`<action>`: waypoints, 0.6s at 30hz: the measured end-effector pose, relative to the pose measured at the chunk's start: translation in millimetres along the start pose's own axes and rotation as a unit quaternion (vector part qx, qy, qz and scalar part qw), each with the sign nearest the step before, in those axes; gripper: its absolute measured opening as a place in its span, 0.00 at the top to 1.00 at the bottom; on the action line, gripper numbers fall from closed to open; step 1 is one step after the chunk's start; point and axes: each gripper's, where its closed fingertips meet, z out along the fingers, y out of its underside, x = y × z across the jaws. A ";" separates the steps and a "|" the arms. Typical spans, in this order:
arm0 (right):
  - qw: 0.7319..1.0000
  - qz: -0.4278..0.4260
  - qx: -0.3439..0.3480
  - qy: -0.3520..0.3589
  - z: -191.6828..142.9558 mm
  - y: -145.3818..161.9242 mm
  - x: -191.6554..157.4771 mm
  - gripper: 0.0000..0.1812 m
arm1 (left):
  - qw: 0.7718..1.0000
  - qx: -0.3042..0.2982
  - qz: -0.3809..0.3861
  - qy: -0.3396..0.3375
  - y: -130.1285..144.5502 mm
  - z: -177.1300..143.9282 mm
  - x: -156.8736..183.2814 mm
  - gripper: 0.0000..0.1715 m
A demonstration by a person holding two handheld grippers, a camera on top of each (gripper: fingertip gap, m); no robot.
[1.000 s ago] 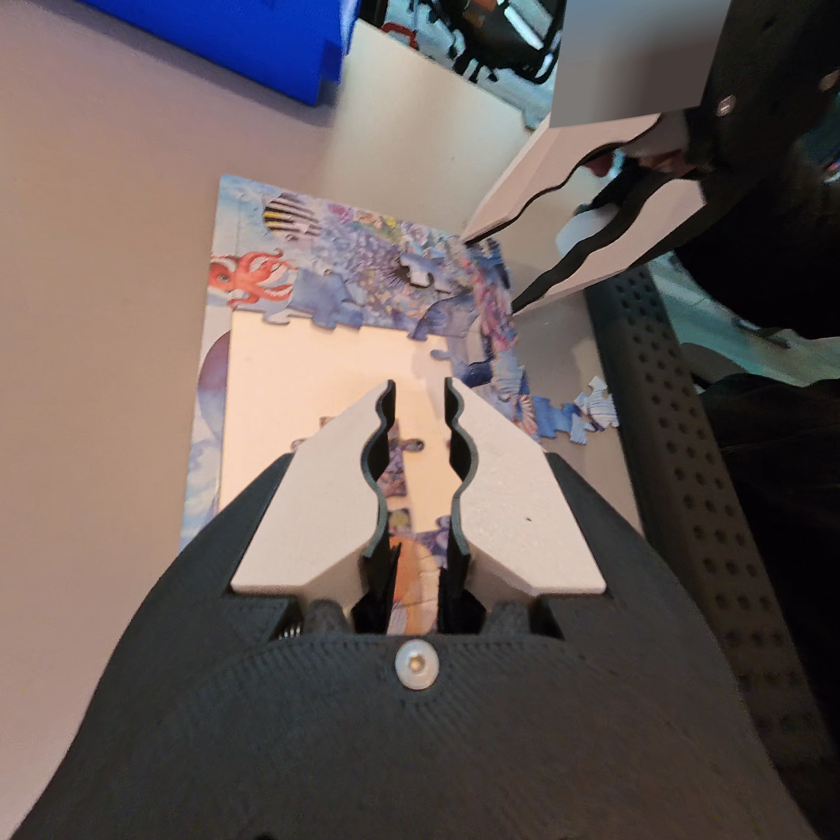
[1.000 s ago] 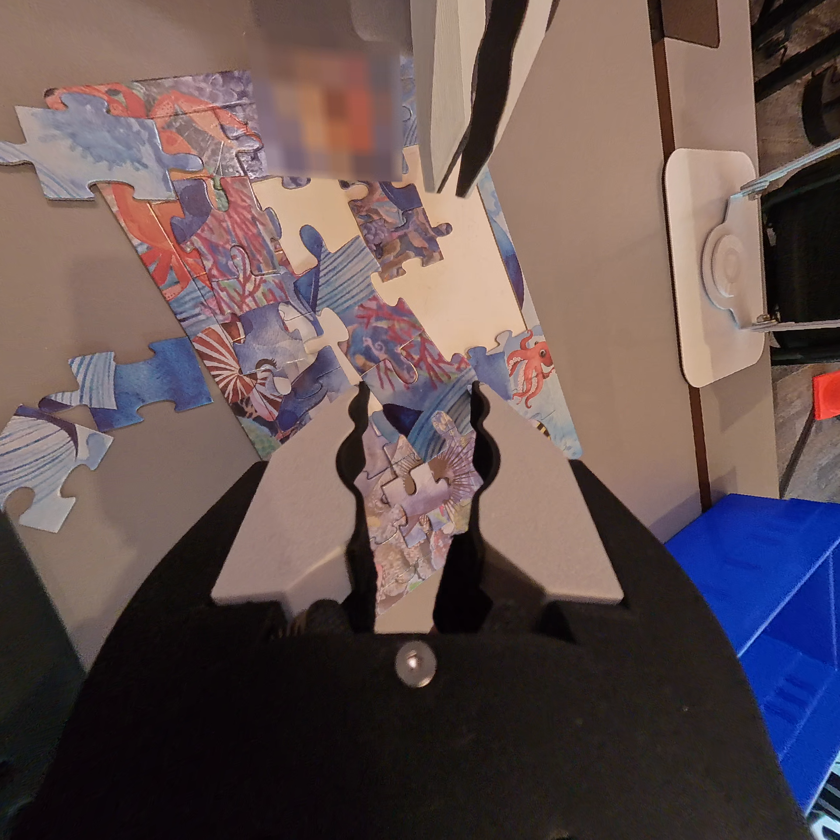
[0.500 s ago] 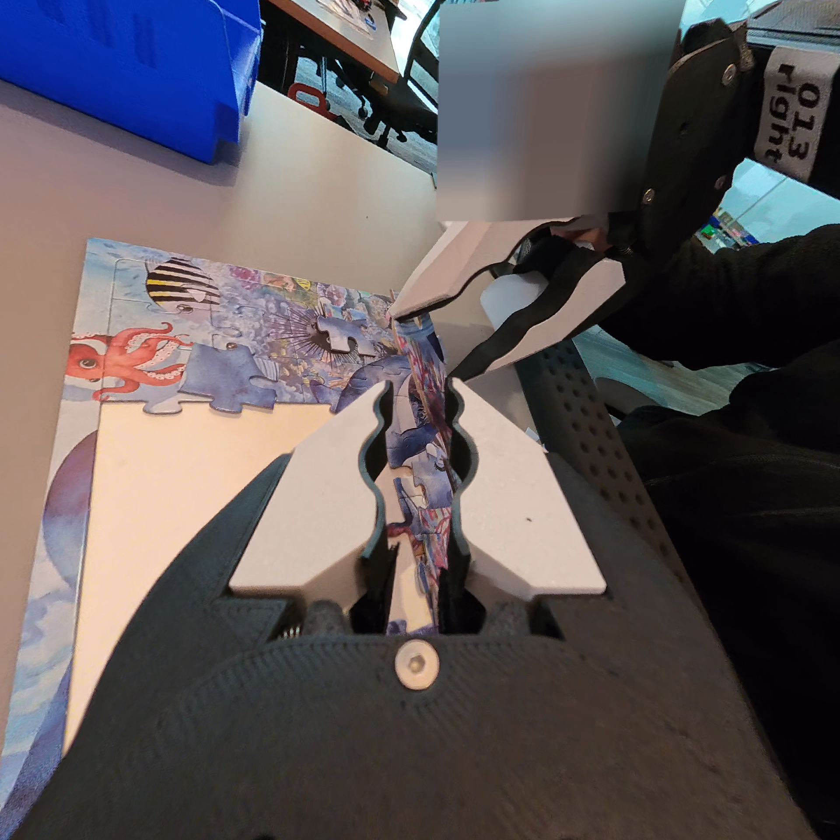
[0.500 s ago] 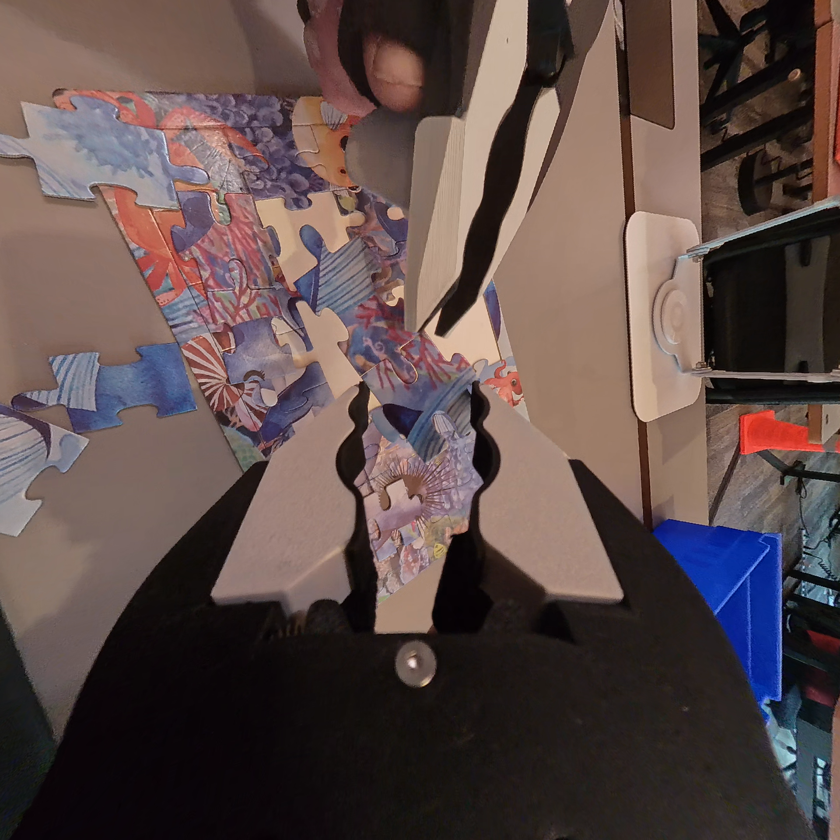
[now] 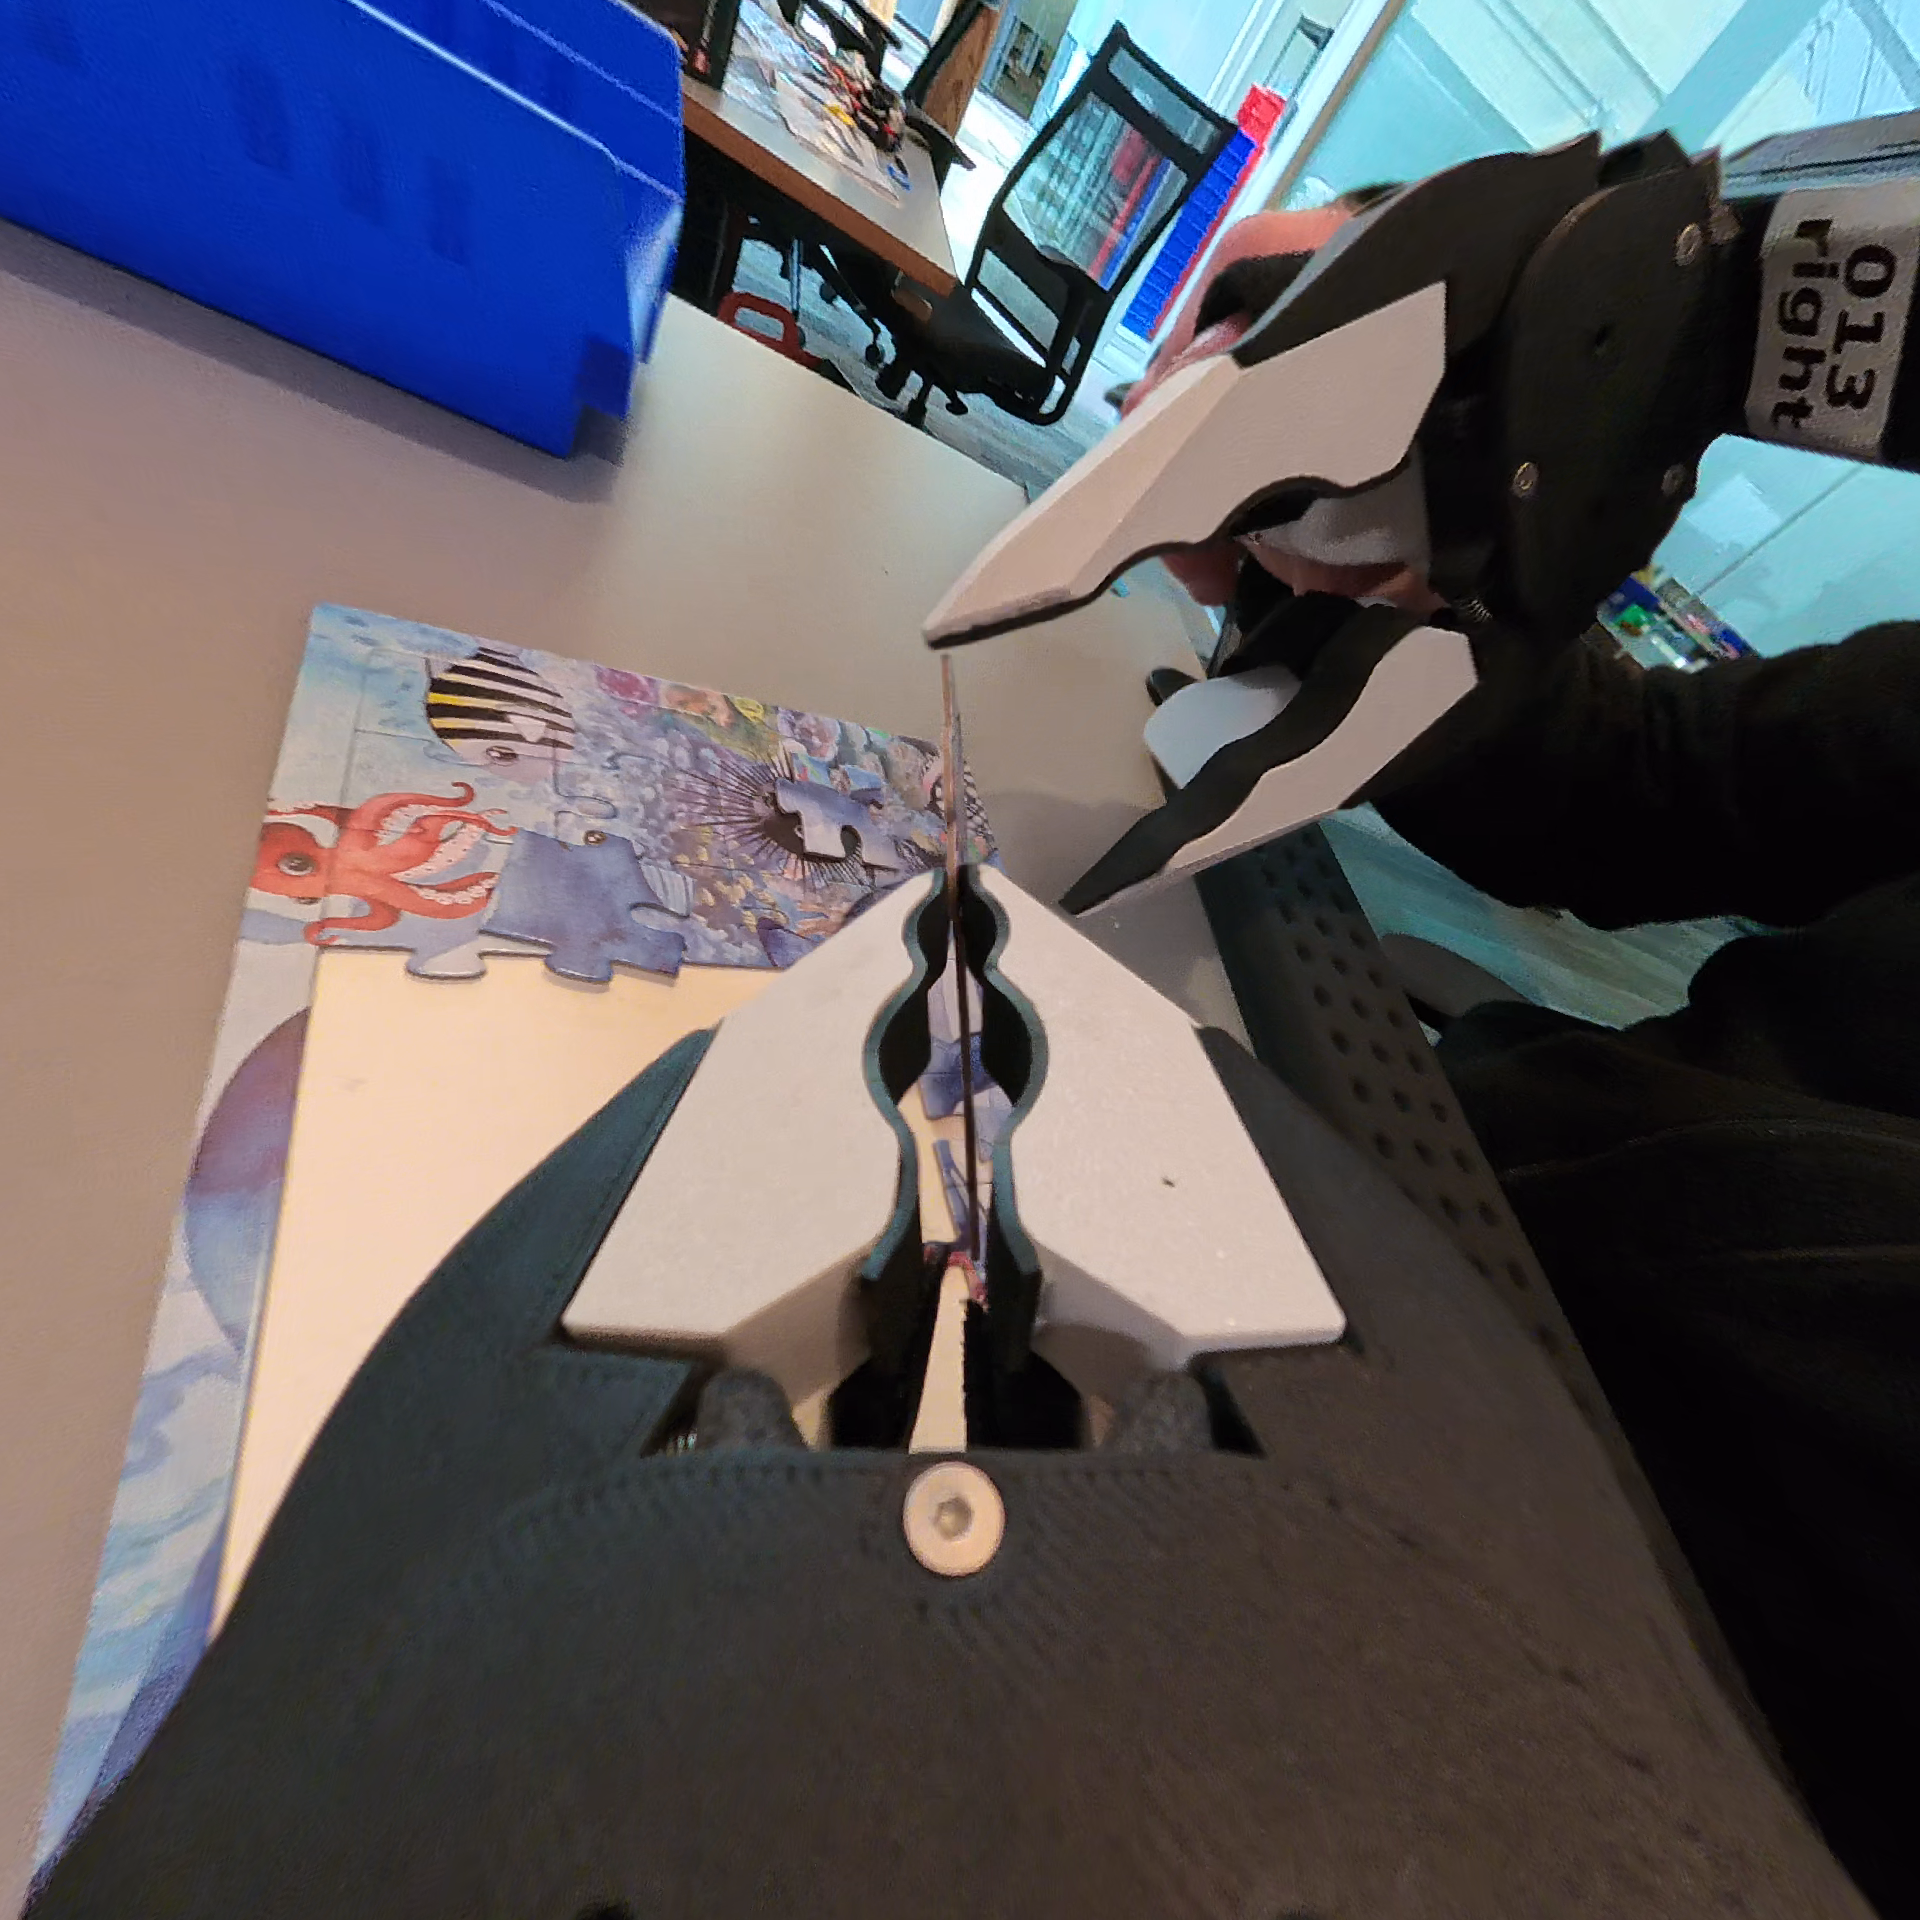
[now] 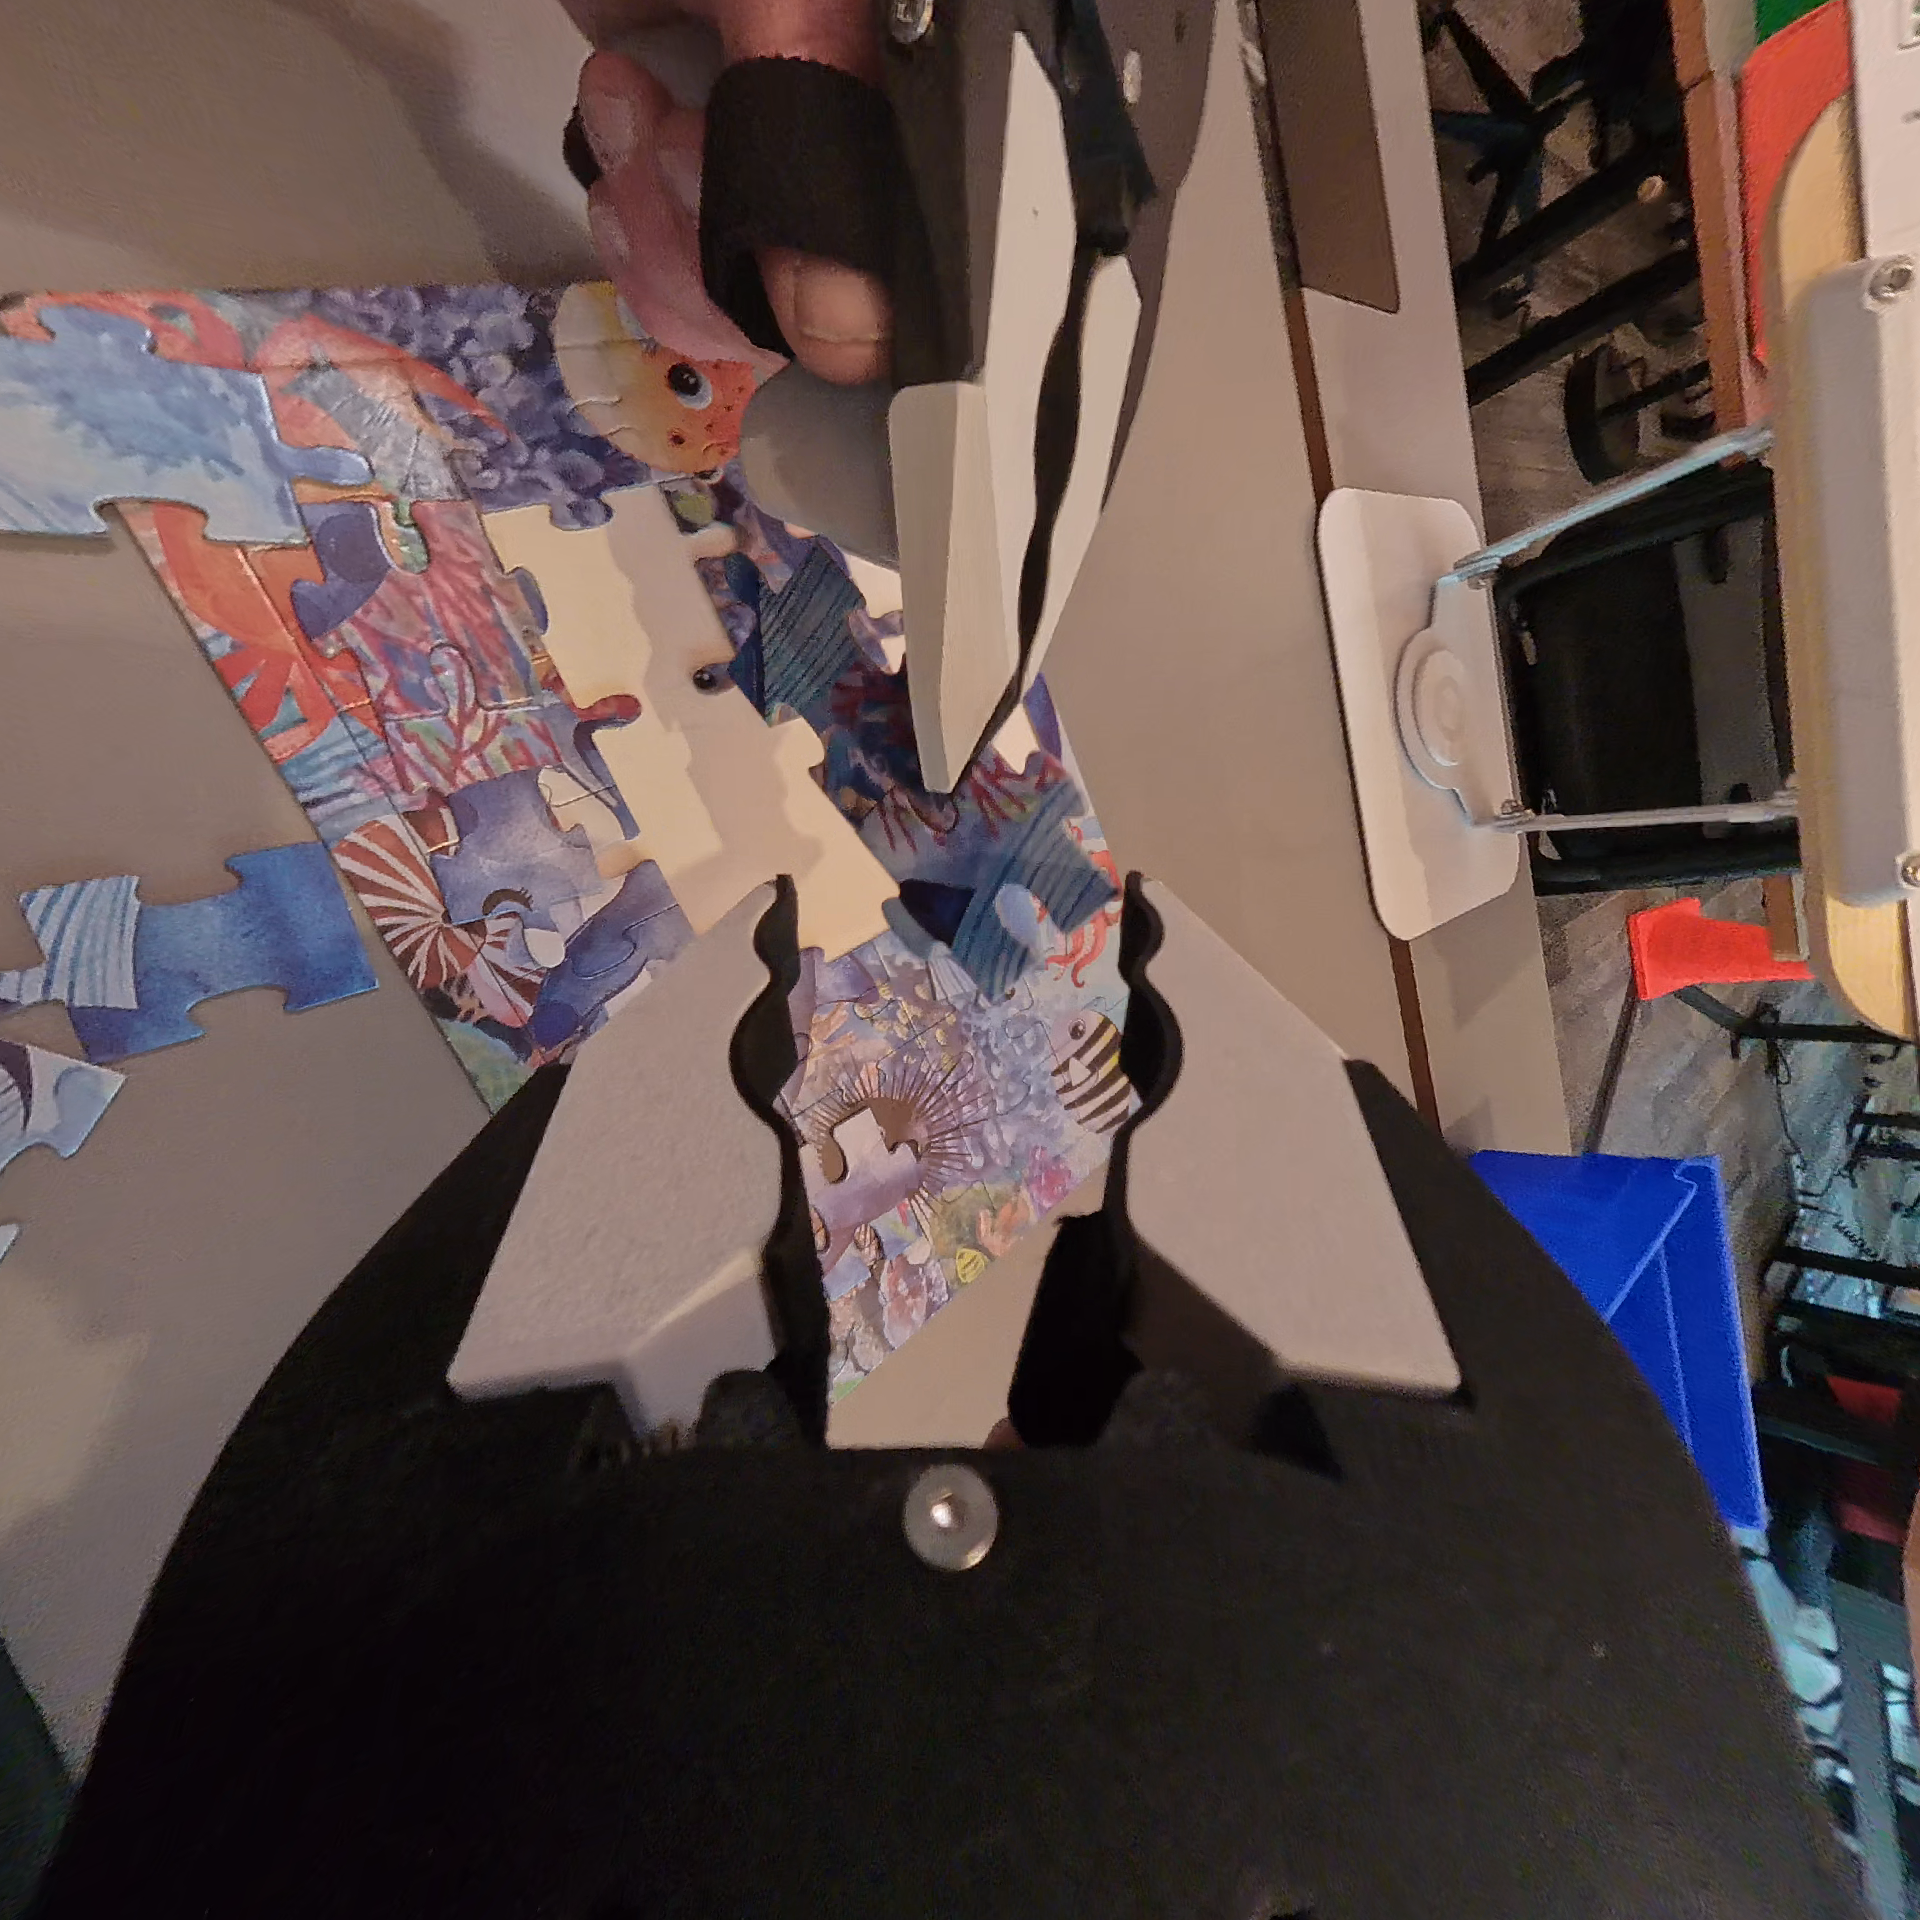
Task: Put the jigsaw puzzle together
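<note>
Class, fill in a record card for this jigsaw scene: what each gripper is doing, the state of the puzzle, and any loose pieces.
Left gripper: shut on a thin cardboard puzzle piece, seen edge-on
Right gripper: open, empty, above the puzzle
Sea-themed jigsaw puzzle: partly assembled, cream bare board showing
Loose blue pieces: on the beige table beside the puzzle
Blue plastic bin: on the table beyond the puzzle

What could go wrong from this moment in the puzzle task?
1. The left tongs pinch a puzzle piece that sticks out well past their tips; it may twist or slip.
2. The open right tongs hover close to that piece's far end and might knock it loose.
</note>
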 end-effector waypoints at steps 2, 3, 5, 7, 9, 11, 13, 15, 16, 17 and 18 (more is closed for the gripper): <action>1.000 0.022 0.013 0.010 -5.3 0.0 6.5 0.66 | 1.000 0.020 -0.004 -0.014 -6.6 -8.2 -6.1 1.00; 0.999 0.033 0.019 0.017 -8.2 0.4 10.3 0.66 | 0.999 0.029 -0.005 -0.021 -9.3 -12.5 -9.3 1.00; 0.998 0.056 0.033 0.017 -13.1 0.6 13.1 0.67 | 0.998 0.043 -0.007 -0.035 -13.5 -20.7 -15.2 1.00; 0.996 0.078 0.033 0.011 -14.4 4.1 13.2 0.68 | 0.997 0.056 -0.009 -0.045 -17.6 -27.5 -19.1 1.00; 0.995 0.092 0.028 -0.024 -10.7 6.6 1.8 0.70 | 0.996 0.066 -0.010 -0.055 -20.6 -32.9 -22.7 1.00; 0.992 0.103 0.031 -0.072 -2.6 2.9 -17.9 0.70 | 0.996 0.073 -0.011 -0.060 -22.4 -36.2 -24.5 1.00; 0.986 0.103 0.032 -0.125 7.9 -3.1 -44.2 0.70 | 0.995 0.076 -0.011 -0.062 -23.6 -38.0 -25.2 1.00; 0.980 0.101 0.025 -0.168 18.9 -6.1 -68.0 0.70 | 0.995 0.077 -0.010 -0.063 -23.9 -38.6 -25.1 1.00; 0.977 0.101 0.019 -0.186 24.2 -6.0 -77.7 0.70 | 0.995 0.078 -0.010 -0.064 -24.1 -39.0 -25.4 1.00; 0.975 0.102 0.014 -0.198 29.3 -5.6 -84.8 0.71 | 0.995 0.078 -0.009 -0.065 -24.4 -39.5 -25.7 1.00; 0.972 0.104 0.013 -0.211 33.6 -5.8 -91.4 0.71 | 0.995 0.079 -0.009 -0.066 -24.8 -40.0 -25.6 1.00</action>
